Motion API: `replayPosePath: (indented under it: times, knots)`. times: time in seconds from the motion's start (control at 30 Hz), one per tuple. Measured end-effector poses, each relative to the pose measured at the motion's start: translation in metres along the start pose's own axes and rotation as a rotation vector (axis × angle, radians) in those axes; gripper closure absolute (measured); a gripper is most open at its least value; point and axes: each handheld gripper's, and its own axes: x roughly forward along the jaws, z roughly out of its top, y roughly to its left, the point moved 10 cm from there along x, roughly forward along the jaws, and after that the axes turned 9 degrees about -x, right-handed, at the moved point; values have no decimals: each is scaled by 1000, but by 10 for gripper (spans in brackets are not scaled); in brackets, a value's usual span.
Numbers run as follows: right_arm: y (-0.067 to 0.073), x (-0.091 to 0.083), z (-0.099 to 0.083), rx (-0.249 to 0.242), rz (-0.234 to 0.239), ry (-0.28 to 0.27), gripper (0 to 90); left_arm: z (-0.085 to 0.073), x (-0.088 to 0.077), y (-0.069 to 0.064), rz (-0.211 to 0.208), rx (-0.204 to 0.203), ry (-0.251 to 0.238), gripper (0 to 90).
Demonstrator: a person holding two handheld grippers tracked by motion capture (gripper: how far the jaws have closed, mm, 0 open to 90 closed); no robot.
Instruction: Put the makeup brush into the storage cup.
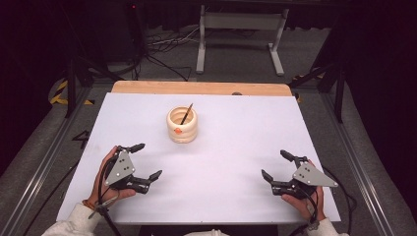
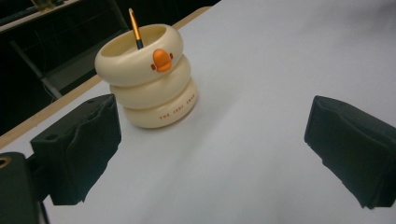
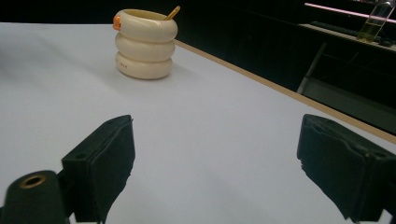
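I see both hands low, near my edge. Left gripper [image 1: 146,160] has its jaws spread wide, holding nothing. Right gripper [image 1: 275,164] likewise gapes empty. The two sit well apart, jaws pointing inward and forward.

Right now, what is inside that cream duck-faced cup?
A thin orange pencil stands slanted in the cream cup, its tip above the rim. Its lower end and the cup's bottom are hidden by the wall.
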Motion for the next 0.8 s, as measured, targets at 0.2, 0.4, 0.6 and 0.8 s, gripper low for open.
replayPosePath:
  times: [0.2,0.4,0.6,0.8]
  knots:
    - [-3,-3,-3,6,-10,7,118,-13,-6,5,-11,-24,17,45]
    - [-2,-3,-5,2,-9,13,118,-26,-13,10,-9,-59,24,46]
    - [-2,-4,-7,-6,-10,22,117,-33,-19,15,-6,-100,17,48]
    - [1,-3,-7,-15,-3,22,117,-31,-19,13,-6,-103,11,48]
